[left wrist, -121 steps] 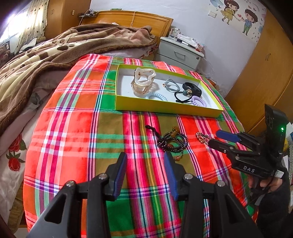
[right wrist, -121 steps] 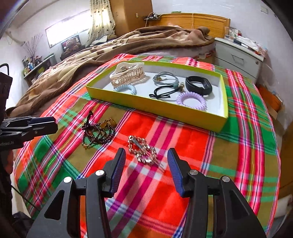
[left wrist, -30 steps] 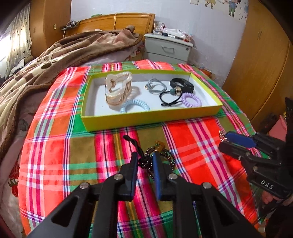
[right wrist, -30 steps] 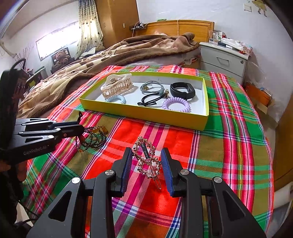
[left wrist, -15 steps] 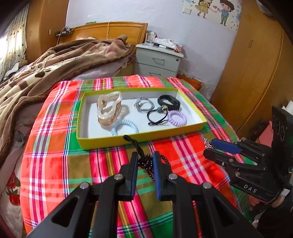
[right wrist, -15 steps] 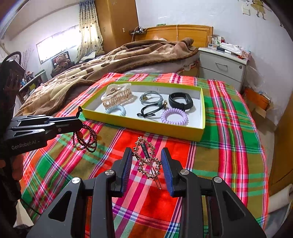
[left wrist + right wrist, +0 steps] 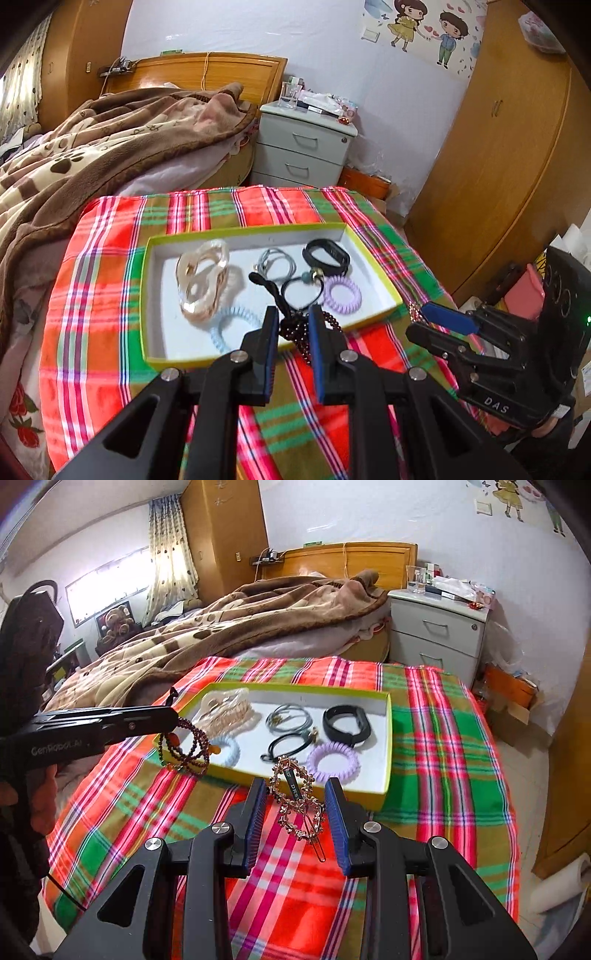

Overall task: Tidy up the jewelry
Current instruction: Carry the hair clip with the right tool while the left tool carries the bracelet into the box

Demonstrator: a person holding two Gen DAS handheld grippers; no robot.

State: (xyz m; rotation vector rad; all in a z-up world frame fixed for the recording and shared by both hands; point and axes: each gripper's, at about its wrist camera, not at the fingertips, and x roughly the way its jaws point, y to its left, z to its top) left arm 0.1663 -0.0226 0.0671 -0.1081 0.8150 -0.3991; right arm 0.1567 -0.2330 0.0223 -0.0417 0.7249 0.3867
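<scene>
My left gripper (image 7: 292, 322) is shut on a dark beaded bracelet (image 7: 295, 332) and holds it in the air over the near edge of the yellow tray (image 7: 373, 273); the bracelet also hangs from it in the right wrist view (image 7: 186, 747). My right gripper (image 7: 297, 797) is shut on a gold jewelled hair clip (image 7: 297, 801), lifted just in front of the tray (image 7: 388, 738). The tray holds a beige claw clip (image 7: 201, 282), a blue coil tie (image 7: 232, 321), a purple coil tie (image 7: 341, 293), a black band (image 7: 327, 256), a grey ring (image 7: 275, 264) and a black hair tie (image 7: 303, 291).
The tray lies on a red and green plaid cloth (image 7: 443, 760) over a table. A bed with a brown blanket (image 7: 92, 147) is behind and to the left. A grey nightstand (image 7: 436, 638) stands at the back, wooden wardrobes (image 7: 509, 147) at the right.
Both grippers have risen and moved toward the tray, each carrying its piece. The bracelet now hangs over the tray's near edge; the hair clip is nearer the tray front.
</scene>
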